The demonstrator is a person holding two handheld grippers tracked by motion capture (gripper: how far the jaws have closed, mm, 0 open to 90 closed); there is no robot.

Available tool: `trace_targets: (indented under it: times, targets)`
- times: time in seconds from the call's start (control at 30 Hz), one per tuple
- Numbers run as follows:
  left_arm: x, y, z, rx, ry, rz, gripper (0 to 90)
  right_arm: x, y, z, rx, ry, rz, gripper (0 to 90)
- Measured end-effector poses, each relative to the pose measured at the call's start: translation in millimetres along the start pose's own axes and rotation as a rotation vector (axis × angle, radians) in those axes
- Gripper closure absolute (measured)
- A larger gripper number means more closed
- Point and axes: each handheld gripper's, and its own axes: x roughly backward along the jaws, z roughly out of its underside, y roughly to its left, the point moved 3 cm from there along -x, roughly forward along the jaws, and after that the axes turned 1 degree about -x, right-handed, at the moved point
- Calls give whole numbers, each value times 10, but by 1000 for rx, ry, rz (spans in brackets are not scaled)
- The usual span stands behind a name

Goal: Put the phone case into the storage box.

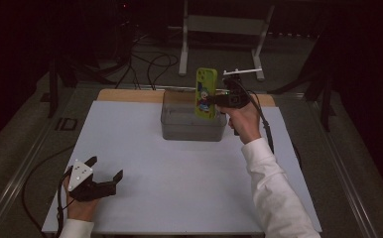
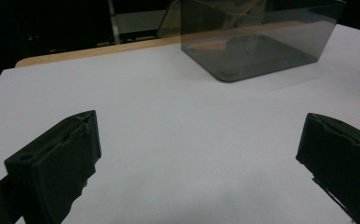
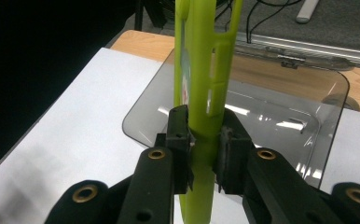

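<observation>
Table: I'm seeing a white sheet (image 1: pixel 179 173) under both sets of jaws, with a bare wooden edge (image 1: pixel 130 95) showing beyond them at the far side.
Floor: grey carpet (image 1: pixel 288 59) past the table, ahead of the jaws; black cables (image 1: pixel 155 64) loop across it.
Furniture: a pale metal stand (image 1: pixel 224 29) with two legs sits on that floor, well beyond the jaws.
Rails: metal rails (image 1: pixel 26 163) run along both table flanks, outside the jaws.
Light: dim, I can make out only darkness at the room's edges.
</observation>
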Motion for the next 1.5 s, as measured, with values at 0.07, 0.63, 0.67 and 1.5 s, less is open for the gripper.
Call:
trace_targets:
  times: [0.07,0.63,0.67,1.5]
  targets:
    - [-2,-1,0,0,0,0,0,-11,-10,-8,-3,3,3,780]
    - [4,6,-1,3,-1,-3,0,-127,-132,-85,-45,36,43,780]
    - [4,8,-1,2,-1,-3,0,-135,-143,-84,-51,39,45,780]
    - [11,13,-3,8,-9,-12,0,-292,-374,-95,-102,78,120,779]
